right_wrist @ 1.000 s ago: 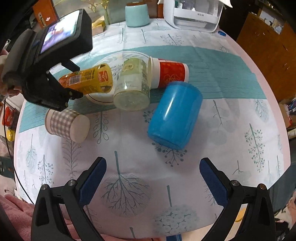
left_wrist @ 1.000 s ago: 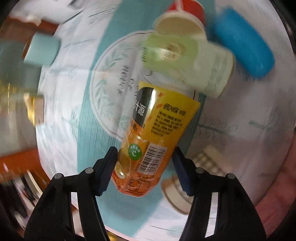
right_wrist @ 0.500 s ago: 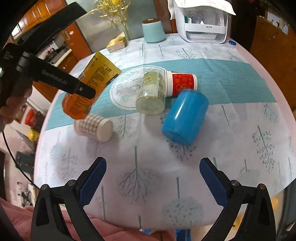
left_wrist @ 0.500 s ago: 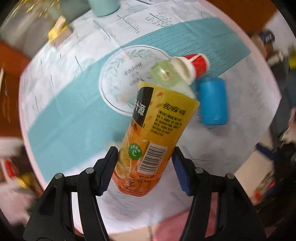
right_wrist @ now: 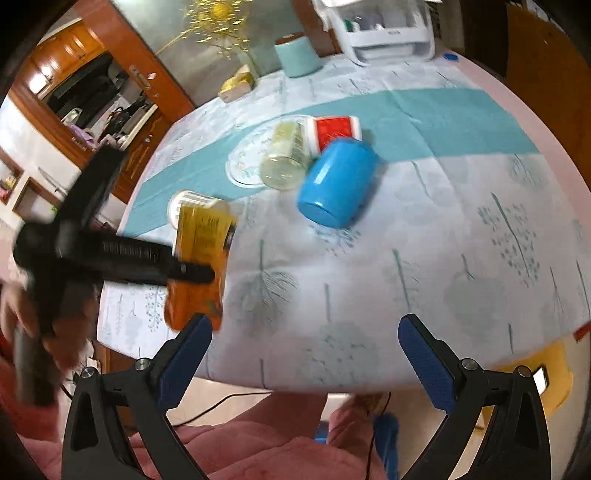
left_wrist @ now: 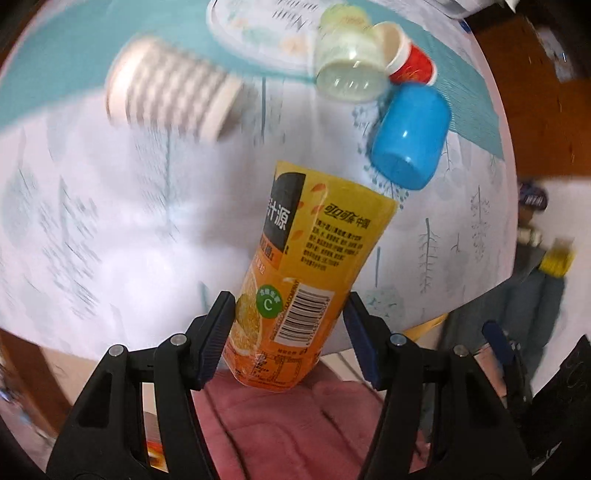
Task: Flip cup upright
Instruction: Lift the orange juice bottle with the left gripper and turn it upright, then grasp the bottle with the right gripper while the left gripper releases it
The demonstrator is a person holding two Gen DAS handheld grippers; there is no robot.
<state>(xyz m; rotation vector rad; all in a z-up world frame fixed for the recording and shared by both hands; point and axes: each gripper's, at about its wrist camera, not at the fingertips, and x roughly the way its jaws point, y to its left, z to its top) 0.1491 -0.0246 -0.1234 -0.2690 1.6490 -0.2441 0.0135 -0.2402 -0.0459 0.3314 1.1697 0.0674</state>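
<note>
My left gripper (left_wrist: 290,325) is shut on an orange juice cup (left_wrist: 306,280) with a yellow label, held in the air over the table's near left edge. The cup also shows in the right wrist view (right_wrist: 201,258), nearly upright but blurred, with the left gripper (right_wrist: 192,273) across it. My right gripper (right_wrist: 304,350) is open and empty at the table's front edge. Other cups lie on their sides: a checked paper cup (left_wrist: 166,94), a pale green cup (left_wrist: 349,62), a red cup (left_wrist: 410,61) and a blue cup (left_wrist: 410,136).
The round table (right_wrist: 461,258) has a white and teal tree-print cloth. At the back stand a white appliance (right_wrist: 388,31), a teal canister (right_wrist: 297,55) and a small yellow box (right_wrist: 238,85). A pink-clothed lap (right_wrist: 258,443) is below the front edge.
My left gripper has carried the juice cup from over the table's middle toward the near left edge and turned it closer to upright. My right gripper has pulled back, still open.
</note>
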